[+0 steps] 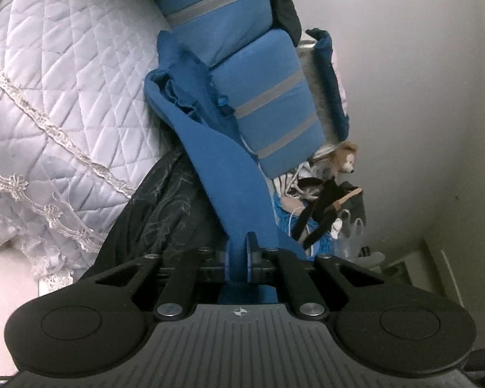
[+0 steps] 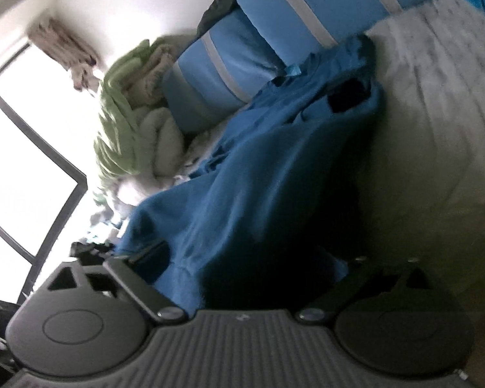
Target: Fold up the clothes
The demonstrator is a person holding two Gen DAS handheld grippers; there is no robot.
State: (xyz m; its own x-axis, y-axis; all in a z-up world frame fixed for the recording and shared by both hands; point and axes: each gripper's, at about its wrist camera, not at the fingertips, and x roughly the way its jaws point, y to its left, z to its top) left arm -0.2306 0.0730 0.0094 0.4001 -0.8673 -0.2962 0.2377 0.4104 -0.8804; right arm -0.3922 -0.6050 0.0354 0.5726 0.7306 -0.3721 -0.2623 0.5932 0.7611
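Observation:
A blue garment (image 1: 223, 161) hangs stretched between both grippers above the quilted bed. In the left wrist view my left gripper (image 1: 241, 255) is shut on an edge of the blue garment, and the cloth runs taut away from it toward the pillows. In the right wrist view the same garment (image 2: 258, 177) drapes over my right gripper (image 2: 242, 268); its fingers are buried under the cloth, and the garment seems pinched there. The view is blurred.
A grey quilted bedspread (image 1: 48, 97) with lace trim covers the bed. Blue pillows with grey stripes (image 1: 268, 97) lean at the headboard. A dark cloth (image 1: 152, 200) lies at the bed's edge. A pile of clutter with a plush toy (image 1: 342, 158) sits by the wall. A green-and-cream blanket (image 2: 129, 113) lies near the window.

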